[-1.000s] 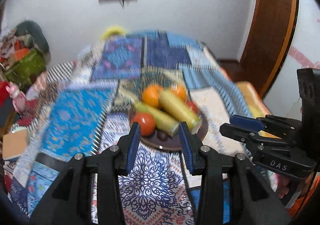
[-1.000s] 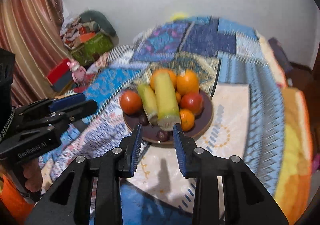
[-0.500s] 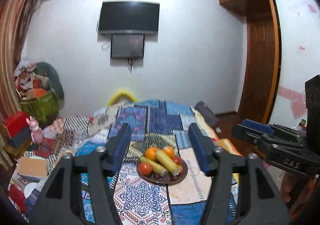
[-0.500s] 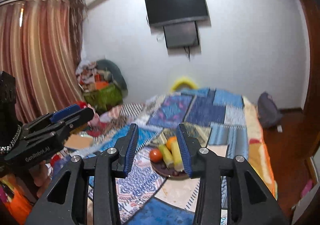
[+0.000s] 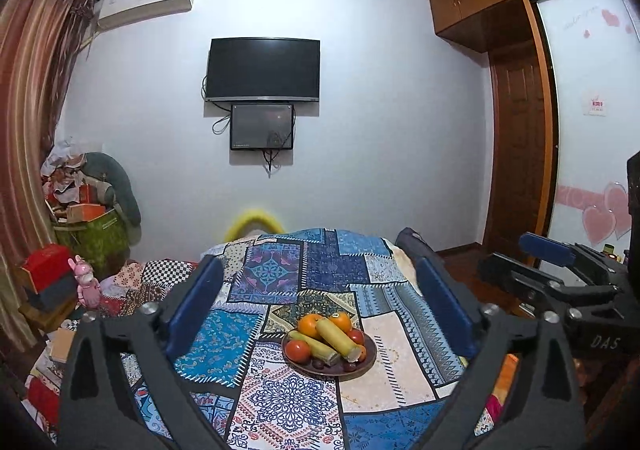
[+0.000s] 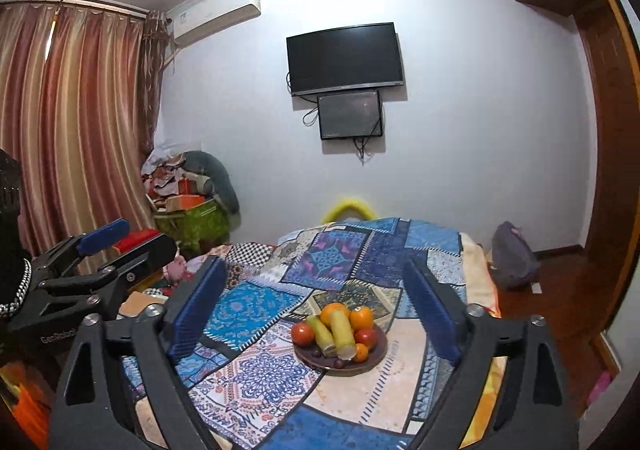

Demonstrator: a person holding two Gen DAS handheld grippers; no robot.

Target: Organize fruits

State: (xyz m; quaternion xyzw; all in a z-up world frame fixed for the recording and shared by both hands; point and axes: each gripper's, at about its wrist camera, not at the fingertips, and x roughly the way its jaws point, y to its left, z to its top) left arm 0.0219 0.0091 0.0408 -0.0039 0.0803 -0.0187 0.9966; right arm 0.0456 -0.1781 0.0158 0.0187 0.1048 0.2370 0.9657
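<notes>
Left wrist view. Item: brown plate (image 5: 370, 350), round, resting on the patchwork bedspread (image 5: 280, 278) of a bed. Contents: two oranges (image 5: 310, 324) at the rear, two pale green-yellow stalks (image 5: 338, 338) laid side by side across the middle, one tomato (image 5: 297, 351) at front left, a second red fruit at right, small dark fruits along the front rim. Left gripper (image 5: 320, 310): released, jaws having just been opening to a wide spread, nothing between them; the plate shows in the gap, well beyond the blue pads (image 5: 196, 302). Pose: pointing nearly level, slightly downward, above the bed. Right gripper (image 5: 548, 274) at the picture's right edge, clear of the bed.

Right wrist view. Same plate (image 6: 380, 346), same contents, the stalks (image 6: 342, 332) pointing toward the camera. Right gripper (image 6: 320, 306): released, jaws likewise just opened wide, empty, touching nothing. Pose: near level, tipped slightly down. Left gripper (image 6: 116, 246) at left, in front of the curtain (image 6: 72, 130).
</notes>
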